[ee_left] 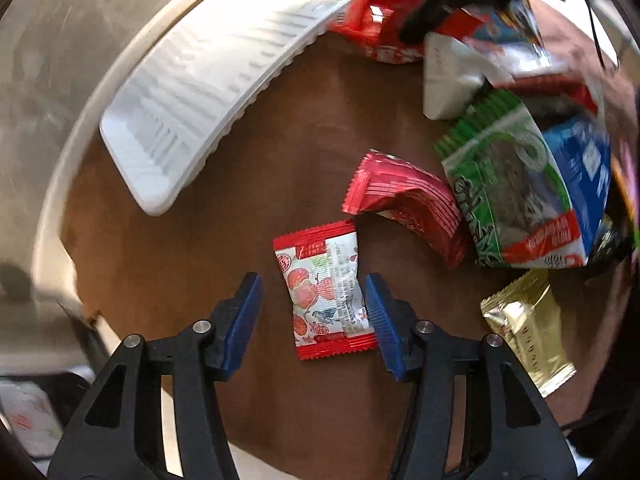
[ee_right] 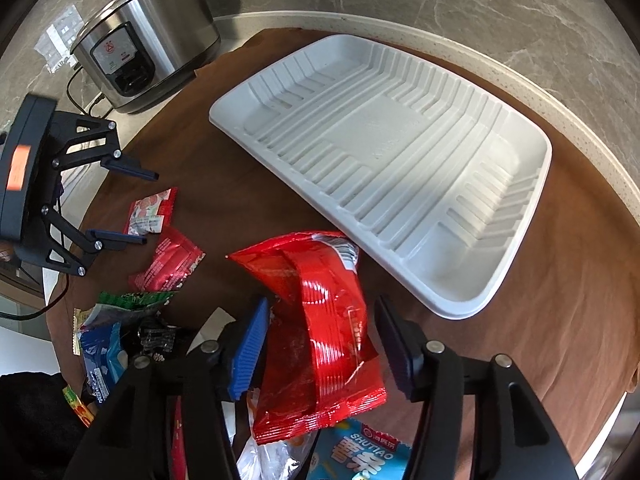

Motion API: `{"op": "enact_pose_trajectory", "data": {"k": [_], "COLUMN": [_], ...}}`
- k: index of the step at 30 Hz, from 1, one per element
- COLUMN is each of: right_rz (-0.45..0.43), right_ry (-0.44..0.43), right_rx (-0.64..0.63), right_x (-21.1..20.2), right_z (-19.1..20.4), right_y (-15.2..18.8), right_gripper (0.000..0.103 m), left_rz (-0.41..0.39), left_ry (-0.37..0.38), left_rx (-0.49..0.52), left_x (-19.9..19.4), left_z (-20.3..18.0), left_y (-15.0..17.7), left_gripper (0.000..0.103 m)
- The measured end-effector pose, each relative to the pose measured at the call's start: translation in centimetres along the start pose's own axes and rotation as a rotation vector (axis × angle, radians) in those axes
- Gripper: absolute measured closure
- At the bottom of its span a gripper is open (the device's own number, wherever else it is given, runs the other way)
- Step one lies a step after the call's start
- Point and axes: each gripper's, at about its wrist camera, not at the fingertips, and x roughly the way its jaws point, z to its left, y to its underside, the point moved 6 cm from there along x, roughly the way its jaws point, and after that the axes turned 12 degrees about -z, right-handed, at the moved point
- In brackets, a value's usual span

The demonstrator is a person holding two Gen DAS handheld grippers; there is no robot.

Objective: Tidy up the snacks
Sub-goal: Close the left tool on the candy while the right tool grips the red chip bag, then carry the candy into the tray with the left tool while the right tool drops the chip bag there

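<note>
- While both hand-held grippers point down at the brown table [ee_right: 248, 184], the left hand-held gripper [ee_left: 314, 312] has its blue pads spread, with a small red-and-white strawberry-print packet [ee_left: 326, 290] lying flat between them; the right pad [ee_left: 380, 320] is just at the packet's edge, the left pad stands clear of it. No squeeze visible.
- Right hand-held gripper [ee_right: 320, 344]: jaws apart, straddling a large crinkled red bag [ee_right: 320, 320]. The left pad [ee_right: 250, 354] sits against or just beside the bag; the right pad is apart from it. Cannot tell whether the bag hangs on anything or rests on the pile below.
- White ribbed tray [ee_right: 500, 280] lies on the table beyond the red bag, just beside it; nothing in it.
- Snack pile, left wrist view: small red packet [ee_left: 404, 204], green-and-white bag [ee_left: 508, 188], blue bag [ee_left: 584, 168], gold packet [ee_left: 524, 324], all on the table and outside the tray.
- Light-blue bag printed "SHUTIAO" [ee_right: 364, 456] under the red bag.
- Steel rice cooker [ee_right: 148, 40] stands on the grey marble counter [ee_right: 520, 12] past the table's edge.
</note>
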Motion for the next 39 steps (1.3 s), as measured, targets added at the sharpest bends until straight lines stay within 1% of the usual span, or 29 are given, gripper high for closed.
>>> {"op": "enact_pose_trajectory", "data": {"k": [1,3,5,8,10,11,12,13,15,17,22,25,29,31,35,39], "right_rz": [0.003,0.01,0.002,0.007,0.01,0.009,0.007,0.002,-0.006,-0.012,-0.023,-0.045,-0.071,-0.085,-0.132,-0.197], "right_ry": [-0.001,-0.003,-0.017,-0.015,-0.015,-0.007,-0.007,-0.013,-0.013,-0.021,-0.069,-0.119,-0.163,-0.189,-0.266,-0.29], "right_rx": [0.0,-0.006,-0.029,-0.05,-0.049,-0.049,-0.048,-0.045,-0.048,-0.035,0.032,0.108,0.177,0.211,0.311,0.377], "right_x": [0.1,0.2,0.4,0.5,0.6,0.7,0.7,0.6,0.5,0.3,-0.2,-0.9,-2.0,-2.5,-4.0,-5.3], "right_z": [0.0,0.2,0.5,0.8,0.7,0.6,0.7,0.7,0.7,0.5,0.0,-0.4,-0.9,-1.1,-1.8,-2.8], "right_y": [0.0,0.0,-0.1,-0.1,-0.1,0.0,0.0,0.0,-0.1,-0.1,-0.2,-0.3,-0.5,-0.8,-2.2,-4.2], "right_gripper": [0.04,0.04,0.04,0.04,0.044,0.049,0.051,0.053,0.059,0.062,0.063,0.063,0.063,0.063,0.063,0.063], "left_rz": [0.0,-0.003,-0.011,-0.023,-0.027,-0.03,-0.036,-0.042,-0.042,-0.036,-0.032,-0.041,-0.062,-0.086,-0.135,-0.2], "left_ry": [0.022,0.053,0.071,0.094,0.114,0.119,0.13,0.147,0.136,0.134,0.131,0.132,0.128,0.126,0.127,0.115], "left_rx": [-0.041,-0.092,-0.118,-0.146,-0.171,-0.182,-0.195,-0.207,-0.21,-0.217,-0.274,-0.308,-0.345,-0.372,-0.408,-0.433], "left_x": [0.0,0.2,0.3,0.3,0.5,0.6,0.7,0.8,0.8,0.8,0.4,0.2,-0.9,-1.7,-3.5,-4.7], "left_z": [0.4,1.0,1.3,1.4,1.6,1.7,1.8,1.8,2.0,1.9,1.5,1.2,1.0,1.5,2.5,4.4], "left_y": [0.1,0.3,0.2,0.1,0.0,0.0,-0.1,-0.2,-0.3,-0.5,-0.5,0.2,0.7,0.5,-0.9,-3.2], "left_gripper": [0.051,0.051,0.051,0.051,0.052,0.053,0.06,0.064,0.068,0.071,0.073,0.073,0.073,0.073,0.073,0.073]}}
